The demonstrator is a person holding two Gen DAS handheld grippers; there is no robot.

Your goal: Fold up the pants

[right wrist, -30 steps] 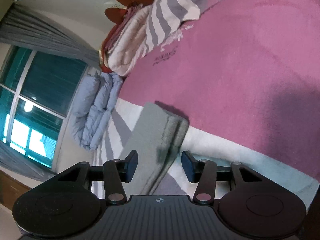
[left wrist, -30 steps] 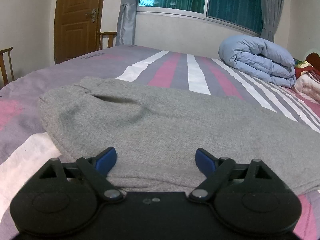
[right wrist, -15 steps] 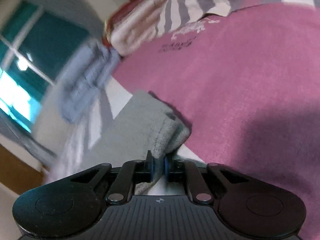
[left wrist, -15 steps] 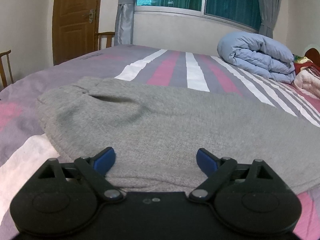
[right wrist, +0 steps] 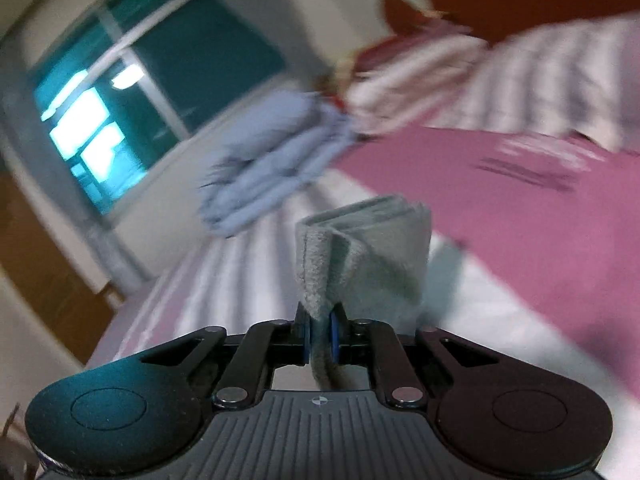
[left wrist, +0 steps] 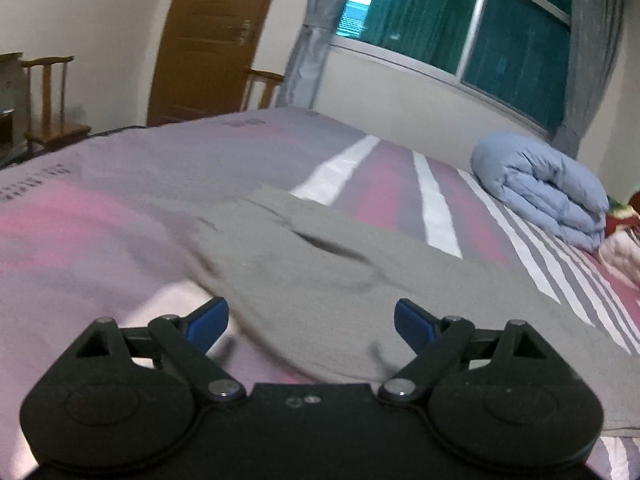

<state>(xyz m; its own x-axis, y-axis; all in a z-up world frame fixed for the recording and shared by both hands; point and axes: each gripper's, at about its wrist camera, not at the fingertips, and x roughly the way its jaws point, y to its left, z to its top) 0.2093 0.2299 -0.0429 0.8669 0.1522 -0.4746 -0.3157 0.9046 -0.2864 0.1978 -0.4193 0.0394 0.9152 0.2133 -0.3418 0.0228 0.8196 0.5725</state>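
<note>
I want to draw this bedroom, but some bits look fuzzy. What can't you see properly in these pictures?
- Left wrist view: the near edge of the grey knit pants is hidden behind the open left gripper.
- Right wrist view: the folded light blue duvet is smeared by motion blur.
- Right wrist view: the right gripper pinches a pants end; the rest is cut off below.
- Both views: print on the pink striped bedsheet is too blurred to read.

Dark printed lettering on bedsheet [left wrist: 100, 184]: near far edge and at left edge, too blurred to read. More print on the pink part (right wrist view), smeared. Nothing legible.
</note>
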